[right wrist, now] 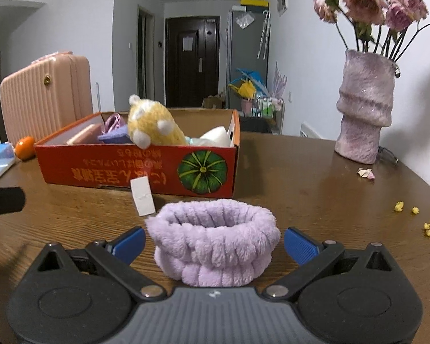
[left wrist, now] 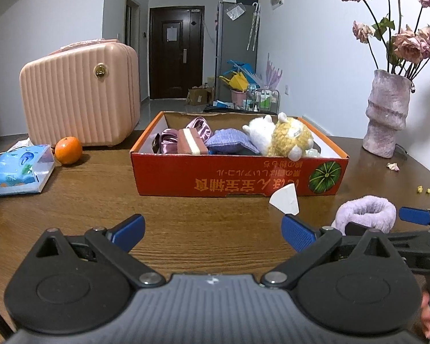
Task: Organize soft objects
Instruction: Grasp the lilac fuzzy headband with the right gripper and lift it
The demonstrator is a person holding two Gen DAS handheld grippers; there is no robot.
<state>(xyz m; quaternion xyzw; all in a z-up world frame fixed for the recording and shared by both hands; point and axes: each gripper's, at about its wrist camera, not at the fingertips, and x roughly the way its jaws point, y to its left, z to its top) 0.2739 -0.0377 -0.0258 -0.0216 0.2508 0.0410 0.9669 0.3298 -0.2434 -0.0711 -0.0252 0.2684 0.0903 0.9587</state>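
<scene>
Both of your grippers stand wide open: the right gripper (right wrist: 213, 242) straddles the lilac fleece band (right wrist: 213, 242) on the table (right wrist: 315, 189) without touching it, the left gripper (left wrist: 213, 233) over bare wood. Just behind, the red box (left wrist: 238, 176) holds the plush toys (left wrist: 283, 136).

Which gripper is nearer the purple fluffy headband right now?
Right. The right gripper is open with the purple headband sitting between its fingers on the table. The left gripper, also open, sits off to the headband's left over bare table.
</scene>
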